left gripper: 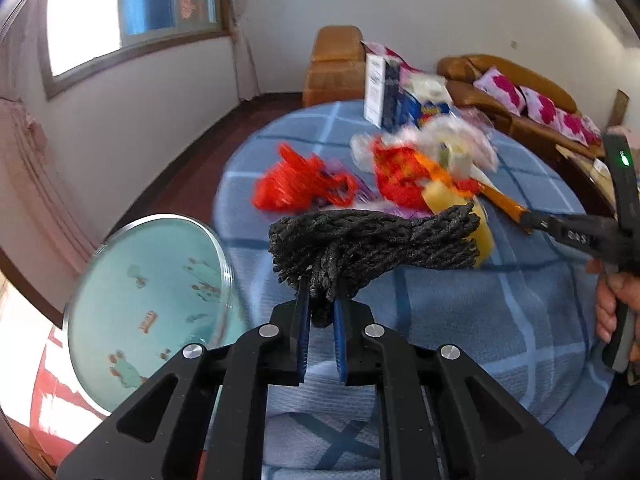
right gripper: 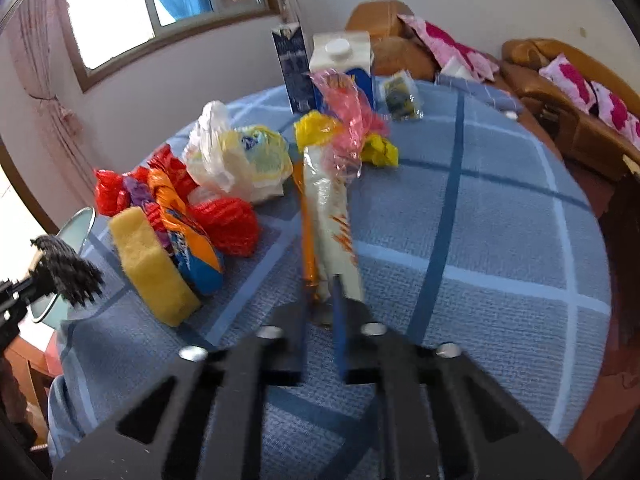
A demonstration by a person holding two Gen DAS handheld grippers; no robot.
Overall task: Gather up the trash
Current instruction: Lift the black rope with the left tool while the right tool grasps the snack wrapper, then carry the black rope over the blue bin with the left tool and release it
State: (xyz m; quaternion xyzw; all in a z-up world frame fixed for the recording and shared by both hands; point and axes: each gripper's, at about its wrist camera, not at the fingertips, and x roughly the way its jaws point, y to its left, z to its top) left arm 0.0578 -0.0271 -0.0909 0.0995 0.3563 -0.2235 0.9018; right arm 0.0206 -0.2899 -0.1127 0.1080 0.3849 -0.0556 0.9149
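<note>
Trash is in both grippers now. The left gripper pinches a black rope bundle by one low strand, mid-frame, above the bin at lower left. That thin hold could slip, and the bundle may drop onto the blue cloth instead. The right gripper clamps a long wrapper by its end, bottom centre; swinging it could sweep the sponge or bags off the table.
</note>
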